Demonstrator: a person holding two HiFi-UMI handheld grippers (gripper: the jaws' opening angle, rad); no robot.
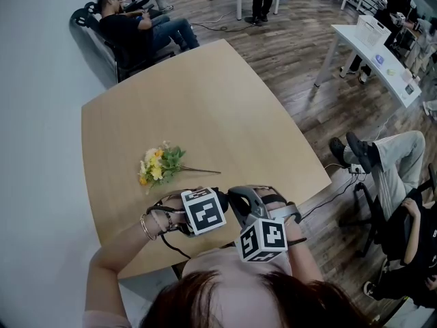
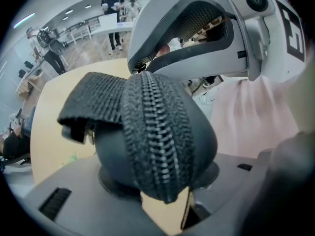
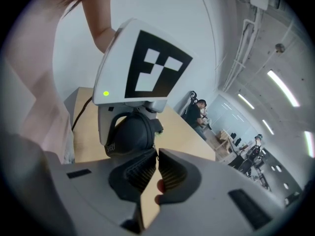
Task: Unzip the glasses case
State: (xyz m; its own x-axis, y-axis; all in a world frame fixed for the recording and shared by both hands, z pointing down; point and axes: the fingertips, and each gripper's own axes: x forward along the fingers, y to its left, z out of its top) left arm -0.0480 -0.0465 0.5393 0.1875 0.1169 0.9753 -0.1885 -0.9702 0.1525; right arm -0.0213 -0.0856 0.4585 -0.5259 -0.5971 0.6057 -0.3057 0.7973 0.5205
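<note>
A black glasses case (image 2: 157, 132) fills the left gripper view, its closed zipper (image 2: 156, 146) running down the middle and a fabric tab (image 2: 93, 102) hanging off its left side. My left gripper (image 2: 160, 177) points down and is shut on the case. The right gripper view shows the same case (image 3: 129, 134) under the left gripper's marker cube (image 3: 147, 68). My right gripper (image 3: 156, 154) has its tips together at the case's zipper end, on the small pull. In the head view both grippers are close together over the table's near edge (image 1: 136, 265), and the case is hidden.
A bunch of yellow and white flowers (image 1: 160, 164) lies on the wooden table (image 1: 205, 101) just beyond the grippers. People sit on chairs at the back left (image 1: 136, 29) and at the right (image 1: 389, 162). A white table (image 1: 372, 53) stands at the back right.
</note>
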